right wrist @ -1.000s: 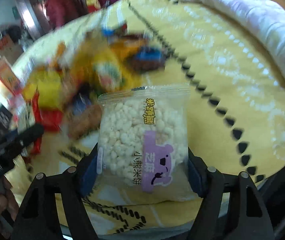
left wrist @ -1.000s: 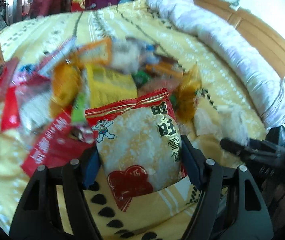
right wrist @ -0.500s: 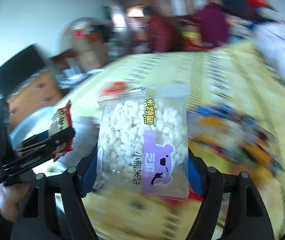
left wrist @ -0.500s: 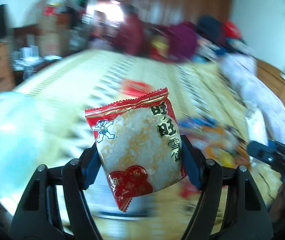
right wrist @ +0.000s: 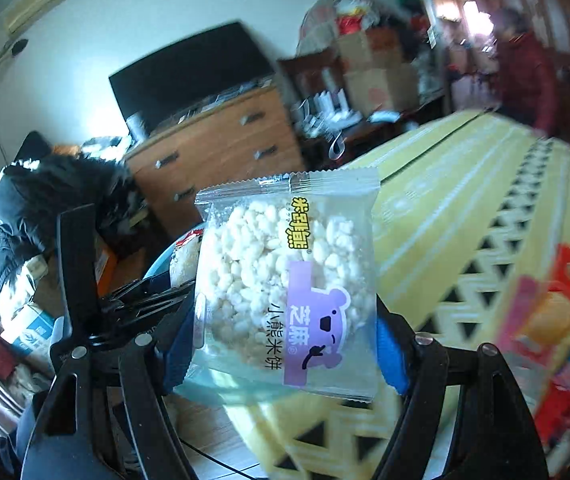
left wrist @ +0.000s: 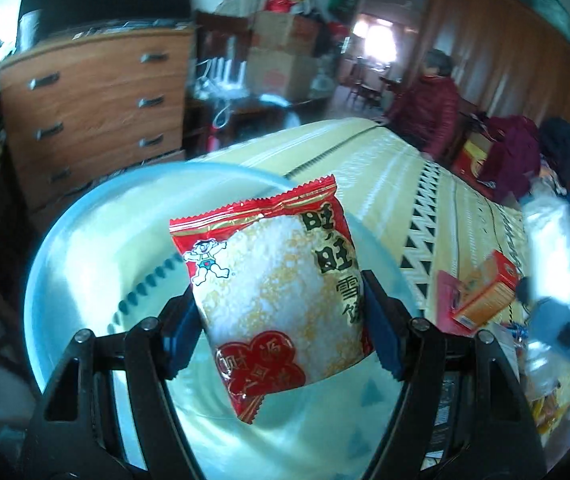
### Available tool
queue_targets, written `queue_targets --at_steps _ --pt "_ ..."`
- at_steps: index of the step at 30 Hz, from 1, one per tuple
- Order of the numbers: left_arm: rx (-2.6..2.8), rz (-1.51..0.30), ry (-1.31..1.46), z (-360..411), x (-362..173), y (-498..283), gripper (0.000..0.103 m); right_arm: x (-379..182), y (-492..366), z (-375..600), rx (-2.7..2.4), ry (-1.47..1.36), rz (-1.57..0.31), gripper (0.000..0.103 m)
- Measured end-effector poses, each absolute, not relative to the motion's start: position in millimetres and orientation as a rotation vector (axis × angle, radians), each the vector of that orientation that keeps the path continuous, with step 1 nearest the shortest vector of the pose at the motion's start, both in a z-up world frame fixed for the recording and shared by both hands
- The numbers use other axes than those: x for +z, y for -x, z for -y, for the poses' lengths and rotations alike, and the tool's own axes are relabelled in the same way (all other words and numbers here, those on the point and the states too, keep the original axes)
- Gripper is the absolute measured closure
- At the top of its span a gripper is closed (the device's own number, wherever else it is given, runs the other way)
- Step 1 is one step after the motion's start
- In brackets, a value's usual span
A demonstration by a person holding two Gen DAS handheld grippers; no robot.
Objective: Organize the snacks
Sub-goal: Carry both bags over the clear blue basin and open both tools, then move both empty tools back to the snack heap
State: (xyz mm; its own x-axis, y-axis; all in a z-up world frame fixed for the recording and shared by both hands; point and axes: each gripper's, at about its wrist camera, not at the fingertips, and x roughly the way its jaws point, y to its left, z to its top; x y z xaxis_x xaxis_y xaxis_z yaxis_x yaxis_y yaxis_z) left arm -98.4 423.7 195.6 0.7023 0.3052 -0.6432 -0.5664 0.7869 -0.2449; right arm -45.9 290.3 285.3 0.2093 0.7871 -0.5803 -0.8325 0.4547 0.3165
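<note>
My left gripper (left wrist: 281, 332) is shut on a red rice cracker packet (left wrist: 277, 288) and holds it above a large light blue basin (left wrist: 85, 264) that stands on the bed's near corner. My right gripper (right wrist: 285, 340) is shut on a clear puffed rice cake packet with a purple bear (right wrist: 285, 280). It hangs over the edge of the yellow patterned bedspread (right wrist: 465, 208). In the right wrist view the left gripper (right wrist: 141, 292) with its red packet (right wrist: 183, 256) shows at the left, over the basin's blue rim (right wrist: 157, 264).
A wooden chest of drawers (left wrist: 93, 104) stands beyond the basin. An orange box (left wrist: 485, 292) and other snacks (right wrist: 565, 380) lie on the bed to the right. A person in a red coat (left wrist: 429, 108) is at the bed's far side. Bags and clutter (right wrist: 37, 208) fill the floor on the left.
Both grippers swung left and up from the snack pile on the bed, each keeping its packet. The left one now hangs over the blue basin, and the chest of drawers has come into view.
</note>
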Motion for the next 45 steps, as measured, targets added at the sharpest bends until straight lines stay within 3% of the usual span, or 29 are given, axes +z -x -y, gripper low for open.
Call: queue_targets --at_steps 7,9,12,18,22,35,45 --pt "0.521 -0.622 0.495 -446 196 106 0.026 243 25 -358 1.153 0.114 -0.876 0.022" --pt "0.544 -0.644 0.518 -451 193 111 0.013 238 23 -365 1.119 0.130 -0.850 0.013" --pt "0.562 -0.634 0.554 -456 191 119 0.011 238 19 -368 1.084 0.143 -0.800 0.000" --pt "0.635 -0.440 0.631 -479 216 189 0.009 234 34 -394 1.217 0.165 -0.703 0.000" --pt "0.669 -0.404 0.659 -496 221 217 0.008 212 58 -437 1.288 0.310 -0.655 0.000" --pt "0.619 -0.357 0.701 -490 221 217 0.002 163 54 -439 1.312 0.369 -0.814 0.000" --pt "0.539 -0.339 0.712 -477 232 214 0.001 152 62 -323 1.167 0.311 -0.865 0.000"
